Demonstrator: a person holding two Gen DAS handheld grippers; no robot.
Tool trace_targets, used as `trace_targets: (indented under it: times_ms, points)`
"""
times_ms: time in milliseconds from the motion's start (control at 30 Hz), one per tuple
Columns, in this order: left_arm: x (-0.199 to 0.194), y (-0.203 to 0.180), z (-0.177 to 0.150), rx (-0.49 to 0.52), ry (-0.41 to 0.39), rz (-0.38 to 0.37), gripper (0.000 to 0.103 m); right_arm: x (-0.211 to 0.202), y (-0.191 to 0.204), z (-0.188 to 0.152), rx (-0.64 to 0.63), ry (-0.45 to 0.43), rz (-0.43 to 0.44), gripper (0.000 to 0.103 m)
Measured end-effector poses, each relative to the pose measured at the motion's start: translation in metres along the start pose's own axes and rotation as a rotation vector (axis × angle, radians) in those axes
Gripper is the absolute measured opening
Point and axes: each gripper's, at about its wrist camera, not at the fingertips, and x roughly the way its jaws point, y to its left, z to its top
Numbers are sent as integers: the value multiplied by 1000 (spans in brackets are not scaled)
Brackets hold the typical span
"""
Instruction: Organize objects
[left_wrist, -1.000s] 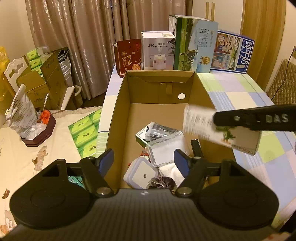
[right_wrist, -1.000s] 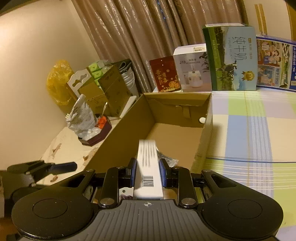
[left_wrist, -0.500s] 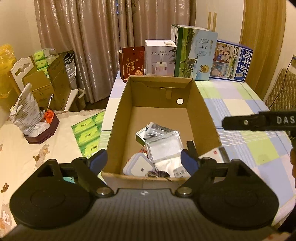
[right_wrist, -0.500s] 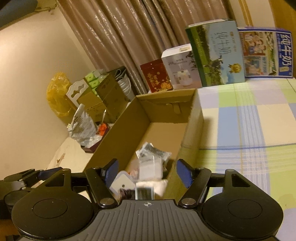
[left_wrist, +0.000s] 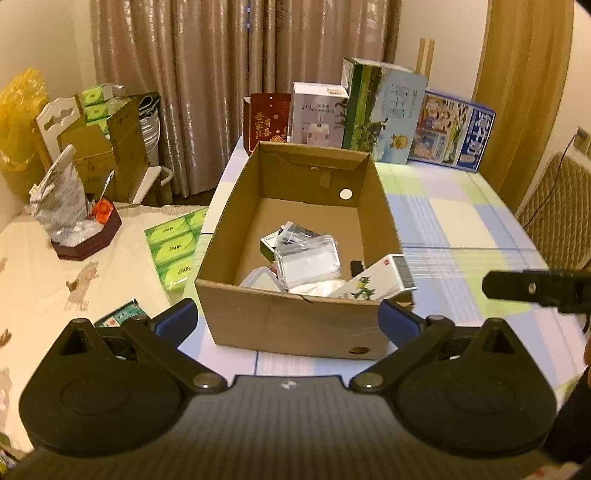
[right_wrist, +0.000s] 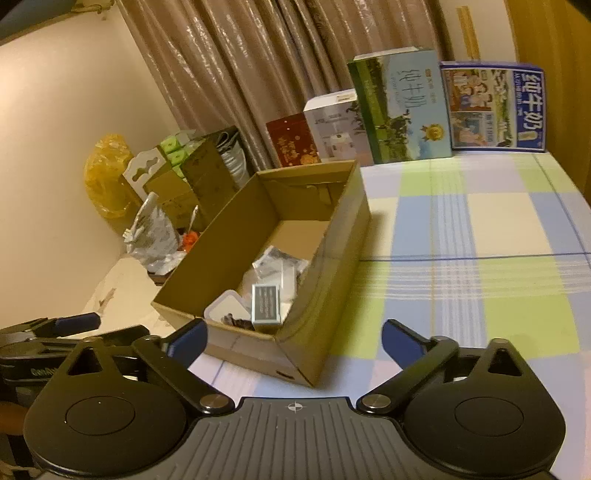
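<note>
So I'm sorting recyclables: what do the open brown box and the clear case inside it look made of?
The brown box looks like matte corrugated cardboard: folded flaps, raw tan walls. The clear case seems rigid glossy plastic, see-through with bright glints, though glass can't be ruled out.

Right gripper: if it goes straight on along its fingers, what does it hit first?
Probably the cardboard box: its near corner sits right ahead between the opening jaws of the right gripper, which hold nothing. Depth is unclear; a slightly higher line could clear the rim and land on the small boxes inside.
</note>
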Motion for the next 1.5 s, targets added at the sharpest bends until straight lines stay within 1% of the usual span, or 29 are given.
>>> trace_targets:
  times_ms: [67, 200, 367, 600, 767, 900, 1167, 1500]
  points:
    - [-10, -1, -3, -17, -7, 1, 102, -7, 2, -4, 0, 2, -9, 101]
    - [-26, -8, -7, -15, -26, 22, 102, -21, 7, -11, -20, 8, -40, 101]
    - [-47, -12, -9, -38, -56, 23, 102, -36, 10, -19, -30, 17, -81, 101]
    - [-67, -22, -15, -42, -46, 59, 102, -58, 10, -26, -43, 18, -116, 101]
    - [-78, -29, -20, -49, -41, 39, 102, -69, 8, -33, -29, 27, -135, 101]
    - [-82, -33, -23, -47, -41, 18, 102, -74, 9, -40, -28, 37, -149, 101]
    - [-85, -43, -31, -6, -40, 49, 102, -74, 11, -47, -36, 47, -174, 101]
    - [-80, -47, -36, 29, -20, 39, 102, -68, 11, -48, -46, 56, -175, 101]
